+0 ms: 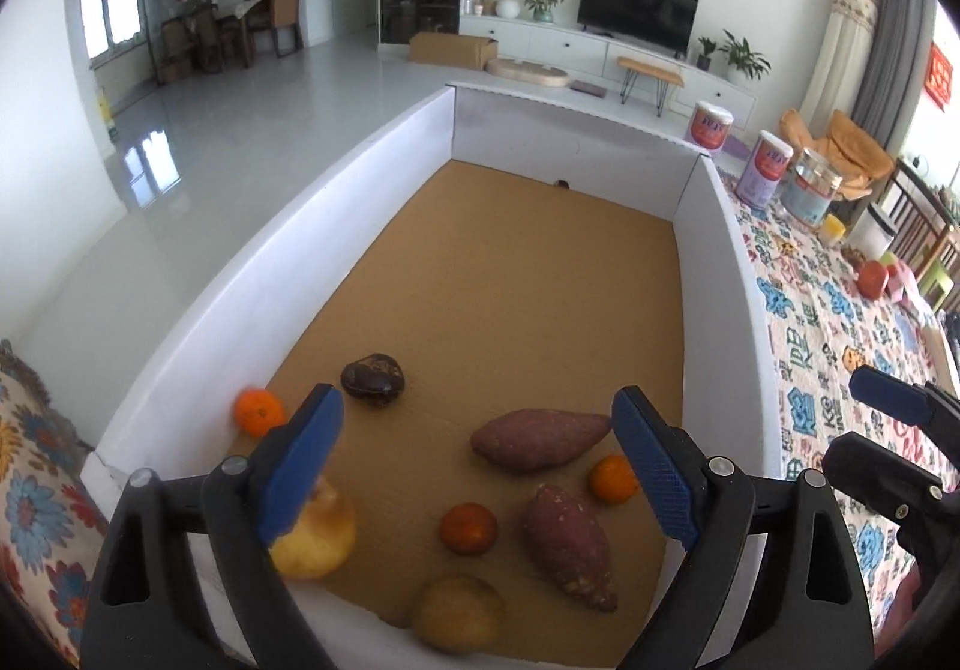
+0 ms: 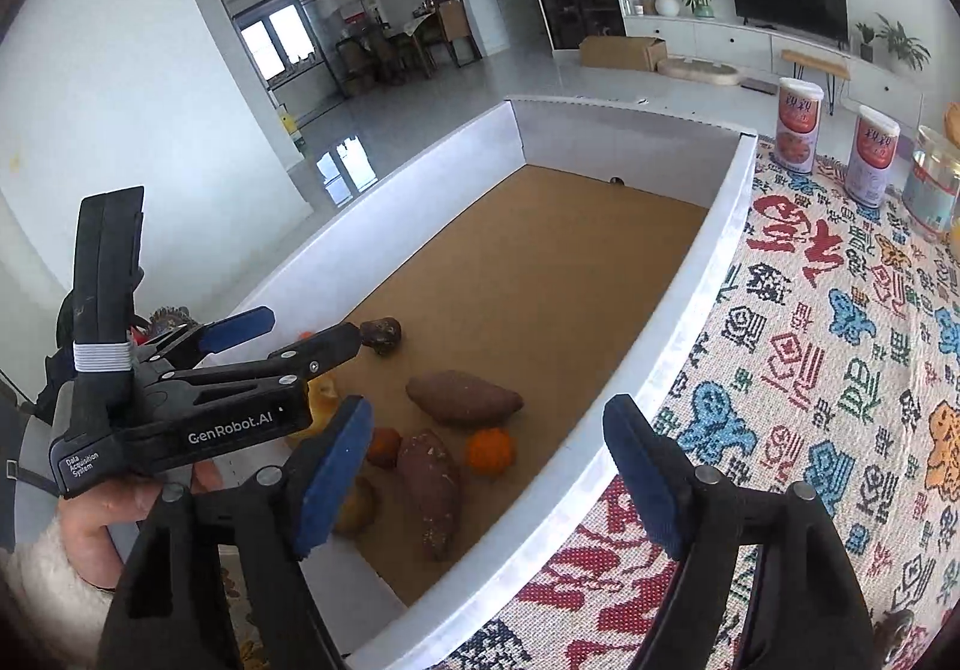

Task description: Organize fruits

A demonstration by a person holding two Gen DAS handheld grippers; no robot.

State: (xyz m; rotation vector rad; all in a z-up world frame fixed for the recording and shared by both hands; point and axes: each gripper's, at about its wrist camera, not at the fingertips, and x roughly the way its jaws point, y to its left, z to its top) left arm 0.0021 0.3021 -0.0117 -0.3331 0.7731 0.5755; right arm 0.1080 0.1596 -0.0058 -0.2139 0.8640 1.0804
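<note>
A white-walled box (image 1: 300, 262) with a brown cardboard floor holds the produce at its near end. There lie two purple sweet potatoes (image 1: 540, 439) (image 1: 570, 544), three oranges (image 1: 259, 410) (image 1: 613, 479) (image 1: 468, 528), a dark brown lump (image 1: 372, 376), a yellow apple (image 1: 312, 538) and a yellow-brown round fruit (image 1: 461, 613). My left gripper (image 1: 480, 484) hangs open over this pile with nothing between its blue pads. My right gripper (image 2: 486, 484) is open and empty over the box's right wall (image 2: 690, 346). In the right wrist view the left gripper (image 2: 315, 326) shows side-on, held by a hand.
A patterned cloth (image 1: 840, 346) covers the surface right of the box. Two labelled cans (image 1: 711, 128) (image 1: 763, 169) and a glass jar (image 1: 810, 190) stand at its far end, with red items (image 1: 873, 278) further right. The box's far half shows bare cardboard.
</note>
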